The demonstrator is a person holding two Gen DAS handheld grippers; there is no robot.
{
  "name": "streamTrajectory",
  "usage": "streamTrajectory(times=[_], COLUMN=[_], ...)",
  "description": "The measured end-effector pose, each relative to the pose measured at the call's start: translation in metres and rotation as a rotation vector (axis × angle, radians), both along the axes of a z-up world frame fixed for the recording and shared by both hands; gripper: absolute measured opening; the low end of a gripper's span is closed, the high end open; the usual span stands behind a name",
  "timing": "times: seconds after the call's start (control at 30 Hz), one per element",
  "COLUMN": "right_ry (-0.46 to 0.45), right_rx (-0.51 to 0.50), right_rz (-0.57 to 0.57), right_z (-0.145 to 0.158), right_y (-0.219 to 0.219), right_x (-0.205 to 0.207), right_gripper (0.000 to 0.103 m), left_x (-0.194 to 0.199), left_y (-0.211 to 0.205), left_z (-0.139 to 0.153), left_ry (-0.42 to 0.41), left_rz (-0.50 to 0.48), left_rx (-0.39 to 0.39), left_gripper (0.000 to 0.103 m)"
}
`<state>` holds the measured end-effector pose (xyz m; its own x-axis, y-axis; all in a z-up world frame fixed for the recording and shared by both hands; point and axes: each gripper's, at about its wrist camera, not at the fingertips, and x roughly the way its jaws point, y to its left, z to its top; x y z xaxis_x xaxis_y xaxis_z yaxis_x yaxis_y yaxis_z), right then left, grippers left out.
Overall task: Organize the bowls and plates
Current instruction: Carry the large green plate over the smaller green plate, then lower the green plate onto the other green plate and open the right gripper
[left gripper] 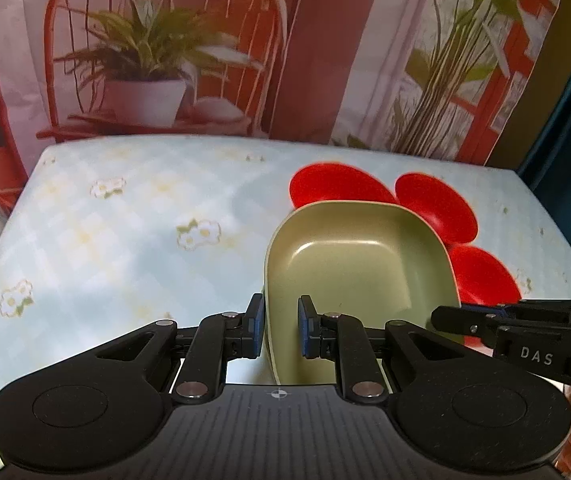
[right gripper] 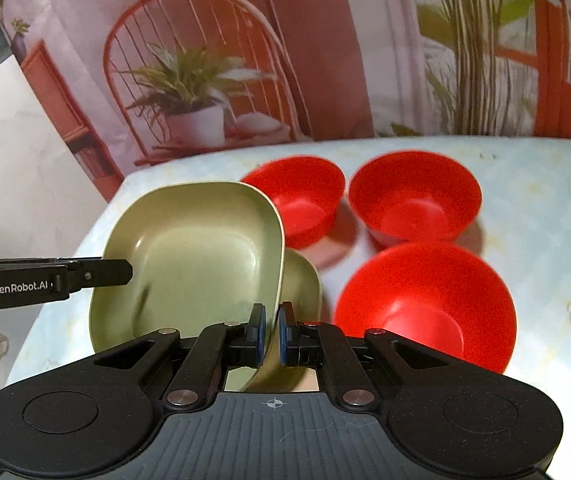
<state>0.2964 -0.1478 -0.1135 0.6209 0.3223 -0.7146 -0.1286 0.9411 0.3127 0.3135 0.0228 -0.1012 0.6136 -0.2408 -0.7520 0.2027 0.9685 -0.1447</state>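
- My right gripper (right gripper: 271,330) is clamped on the near rim of the green plate (right gripper: 193,248); the rim sits pinched between the two blue pads, fingers nearly together w/ only the plate's edge between them.
- The plate is tilted up on edge, its hollow side turned to my left, raised off the tablecloth (right gripper: 545,216).
- A second green plate (right gripper: 303,280) lies flat under/behind it, just right of my right fingers; can't tell if the two touch.
- My left gripper (left gripper: 279,330) straddles the left rim of the same green plate (left gripper: 357,272): one finger outside, one inside the hollow.
- Left fingers stand apart w/ a gap wider than the rim; outer pad is close to the rim, inner pad (left gripper: 305,328) shows clear of the wall, so no clamp there.
- In the right wrist view the left gripper (right gripper: 125,272) shows side-on at the plate's left edge; its gap can't be read from that angle.
- In the left wrist view the right gripper (left gripper: 445,318) comes in from the right, at the plate's right rim.
- Three red bowls on the cloth, all upright, to the right of the plate: far-left bowl (right gripper: 297,196), far-right bowl (right gripper: 413,196), near bowl (right gripper: 425,304).
- Near bowl sits just beside my right fingers, apart from them.
- The bowls lie close together; the far-left one is partly hidden behind the raised plate.
- Printed backdrop (right gripper: 245,60) w/ chair & plants hangs behind the table.
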Motion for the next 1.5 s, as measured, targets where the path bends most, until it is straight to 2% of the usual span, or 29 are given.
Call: streamTrajectory(times=[0.33, 0.67, 1.0, 1.1, 1.17, 1.23, 1.4, 1.5], right_ry=[0.013, 0.005, -0.013, -0.019, -0.021, -0.032, -0.060, -0.071], right_rx=[-0.027, -0.079, -0.128, -0.144, -0.143, -0.138, -0.142, -0.150], right_rz=[0.003, 0.006, 0.014, 0.023, 0.026, 0.028, 0.030, 0.024], right_z=[-0.011, -0.015, -0.016, -0.016, -0.015, -0.013, -0.007, -0.005], right_y=[-0.002, 0.004, 0.010, 0.013, 0.015, 0.015, 0.014, 0.013], right_x=[0.000, 0.002, 0.001, 0.001, 0.000, -0.002, -0.006, -0.007], right_gripper=[0.007, 0.007, 0.008, 0.012, 0.021, 0.024, 0.024, 0.018], left_x=[0.005, 0.008, 0.011, 0.012, 0.012, 0.012, 0.011, 0.010], left_y=[-0.005, -0.013, -0.012, -0.012, -0.011, -0.010, -0.009, -0.007], left_z=[-0.015, -0.021, -0.025, -0.026, -0.026, -0.026, -0.027, -0.027], left_ry=[0.047, 0.041, 0.047, 0.051, 0.052, 0.052, 0.054, 0.058], left_rz=[0.012, 0.002, -0.001, -0.001, -0.001, 0.000, 0.007, 0.007], left_rx=[0.004, 0.050, 0.050, 0.046, 0.046, 0.045, 0.038, 0.030], left_gripper=[0.018, 0.018, 0.018, 0.018, 0.018, 0.018, 0.018, 0.018])
